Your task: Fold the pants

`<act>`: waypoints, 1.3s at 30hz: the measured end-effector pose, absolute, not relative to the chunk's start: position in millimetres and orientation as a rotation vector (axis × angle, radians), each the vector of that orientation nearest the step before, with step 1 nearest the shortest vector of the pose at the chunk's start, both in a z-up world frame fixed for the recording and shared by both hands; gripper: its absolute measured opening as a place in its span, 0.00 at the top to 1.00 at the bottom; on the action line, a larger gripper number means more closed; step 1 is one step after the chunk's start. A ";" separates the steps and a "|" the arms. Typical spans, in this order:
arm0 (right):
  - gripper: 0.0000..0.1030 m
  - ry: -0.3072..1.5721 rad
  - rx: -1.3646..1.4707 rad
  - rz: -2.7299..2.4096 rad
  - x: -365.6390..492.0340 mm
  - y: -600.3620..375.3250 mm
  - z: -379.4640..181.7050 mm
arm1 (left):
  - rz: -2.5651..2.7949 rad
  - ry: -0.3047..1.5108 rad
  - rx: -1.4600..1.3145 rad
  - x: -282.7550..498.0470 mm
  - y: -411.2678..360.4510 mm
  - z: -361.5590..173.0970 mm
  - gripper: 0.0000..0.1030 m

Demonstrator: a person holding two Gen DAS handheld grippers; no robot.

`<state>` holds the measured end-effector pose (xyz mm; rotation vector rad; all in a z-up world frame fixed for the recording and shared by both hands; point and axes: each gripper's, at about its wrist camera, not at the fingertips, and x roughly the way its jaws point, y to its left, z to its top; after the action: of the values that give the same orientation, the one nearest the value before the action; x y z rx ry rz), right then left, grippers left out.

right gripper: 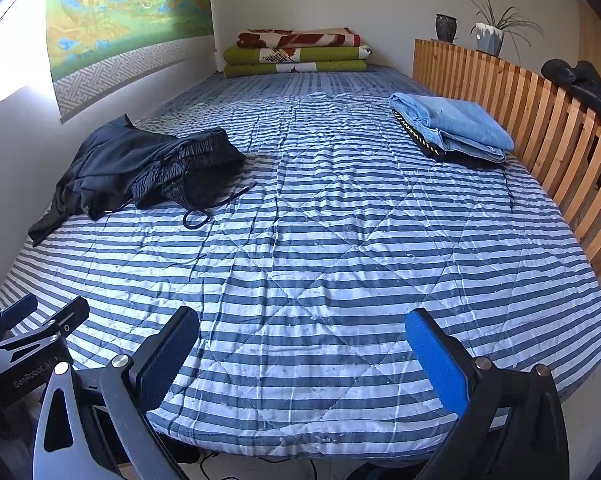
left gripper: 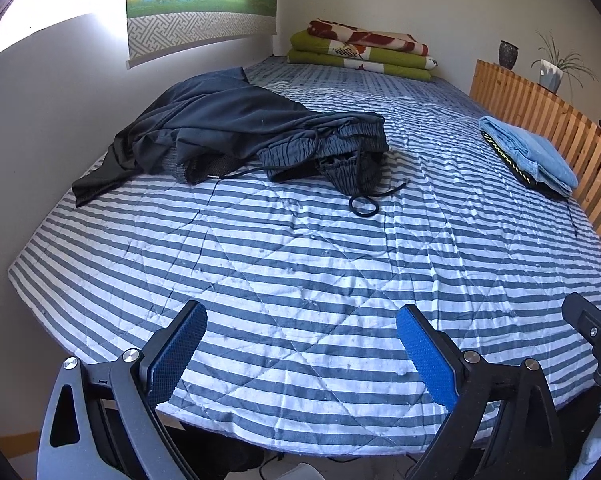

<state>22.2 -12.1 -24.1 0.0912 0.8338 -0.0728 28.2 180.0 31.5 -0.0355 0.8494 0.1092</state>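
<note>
Dark pants [left gripper: 236,132] lie crumpled on the left side of the striped bed [left gripper: 300,264], elastic waistband toward the middle, a black drawstring [left gripper: 364,204] looped in front. The right wrist view shows the same pants [right gripper: 140,164] at left. My left gripper [left gripper: 300,320] hovers open over the bed's near edge, well short of the pants, nothing between its blue pads. My right gripper [right gripper: 302,320] is open too, over the near edge, empty. The right gripper's tip [left gripper: 596,324] shows at the left view's right edge; the left gripper's body [right gripper: 32,336] shows at the right view's left edge.
Folded light-blue jeans [right gripper: 456,124] rest on a dark folded garment by the wooden slatted rail [right gripper: 540,120] on the right. Folded green and red blankets [right gripper: 296,52] are stacked at the far end. A wall runs along the left. A vase and potted plant [right gripper: 488,32] stand behind the rail.
</note>
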 end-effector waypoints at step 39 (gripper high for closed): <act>0.01 0.875 0.088 -0.077 37.4 -15.9 -50.9 | 0.150 0.965 -0.001 49.4 202.6 -0.5 0.07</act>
<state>37.4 -15.9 -50.9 0.0884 0.8752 -0.0773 49.4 202.6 -0.5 -0.0006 0.9651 0.1502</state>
